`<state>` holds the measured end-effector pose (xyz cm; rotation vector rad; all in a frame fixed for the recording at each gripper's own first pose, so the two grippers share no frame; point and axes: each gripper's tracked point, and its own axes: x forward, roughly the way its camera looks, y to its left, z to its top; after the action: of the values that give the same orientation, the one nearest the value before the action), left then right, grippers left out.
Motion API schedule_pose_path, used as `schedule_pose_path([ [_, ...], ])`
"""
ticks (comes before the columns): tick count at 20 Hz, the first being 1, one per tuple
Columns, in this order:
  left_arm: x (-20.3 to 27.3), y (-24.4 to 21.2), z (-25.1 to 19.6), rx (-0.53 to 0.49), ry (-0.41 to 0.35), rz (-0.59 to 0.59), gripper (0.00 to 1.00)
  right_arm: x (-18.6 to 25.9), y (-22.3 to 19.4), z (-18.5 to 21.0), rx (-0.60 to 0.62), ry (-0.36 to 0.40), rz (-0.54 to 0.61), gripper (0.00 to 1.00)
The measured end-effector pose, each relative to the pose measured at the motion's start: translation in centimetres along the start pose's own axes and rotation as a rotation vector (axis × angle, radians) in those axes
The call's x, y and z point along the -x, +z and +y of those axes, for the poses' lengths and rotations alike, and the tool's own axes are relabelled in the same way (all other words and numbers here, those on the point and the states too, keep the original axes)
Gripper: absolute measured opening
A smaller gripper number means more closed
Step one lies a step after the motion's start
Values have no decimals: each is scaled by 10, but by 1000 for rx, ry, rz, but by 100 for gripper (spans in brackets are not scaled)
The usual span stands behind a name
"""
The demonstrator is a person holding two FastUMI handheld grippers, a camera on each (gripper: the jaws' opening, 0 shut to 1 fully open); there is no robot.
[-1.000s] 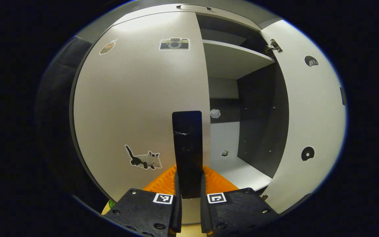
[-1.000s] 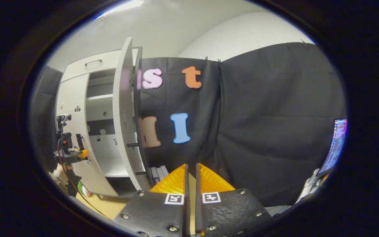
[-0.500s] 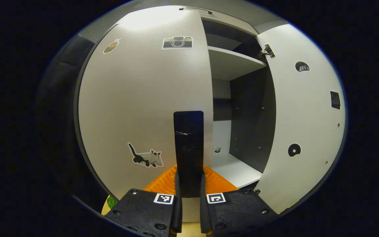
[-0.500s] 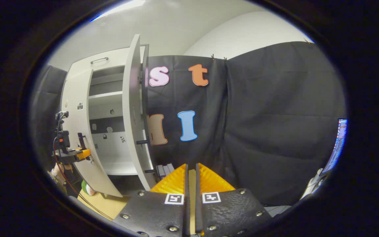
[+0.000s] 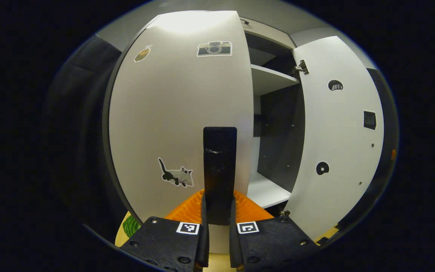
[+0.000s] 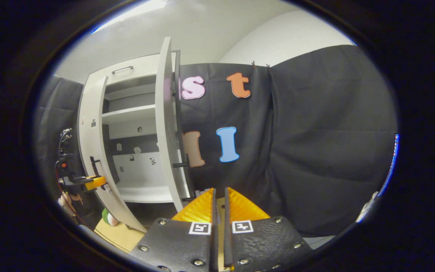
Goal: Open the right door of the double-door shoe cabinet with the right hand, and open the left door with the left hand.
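At the free edge of the left door (image 5: 181, 113), the left gripper (image 5: 217, 206) is clamped on the door's dark handle (image 5: 219, 166), whose long axis runs upright, straight ahead between the fingers. That door stands partly swung out from the shoe cabinet (image 6: 127, 109); the pull should run outward about the hinges on its far side. The right door (image 5: 338, 132) is wide open, and the right gripper (image 6: 218, 206), fingers together on nothing, hangs well clear of it.

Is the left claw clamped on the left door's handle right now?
Yes: in the left gripper view the left claw is closed on the dark handle of the left door.
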<state>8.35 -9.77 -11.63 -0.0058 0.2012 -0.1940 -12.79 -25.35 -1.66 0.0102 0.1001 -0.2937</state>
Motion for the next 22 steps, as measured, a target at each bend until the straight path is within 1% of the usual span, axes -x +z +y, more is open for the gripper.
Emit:
schedule_pose_path([
  [5,17,-3,2,22,0,7,22,-7,1,5,-1,18,9,6],
  [13,40,-4,15,47,16,-10,22,-16,-11,9,2,30,36,6],
  [17,48,-4,22,64,49,-27,22,-28,-9,3,15,13,25,6],
  [20,53,-4,26,79,52,-31,22,-37,-10,1,4,13,18,6],
  [22,58,-4,29,80,52,-33,19,-40,-14,-7,2,-1,22,6],
])
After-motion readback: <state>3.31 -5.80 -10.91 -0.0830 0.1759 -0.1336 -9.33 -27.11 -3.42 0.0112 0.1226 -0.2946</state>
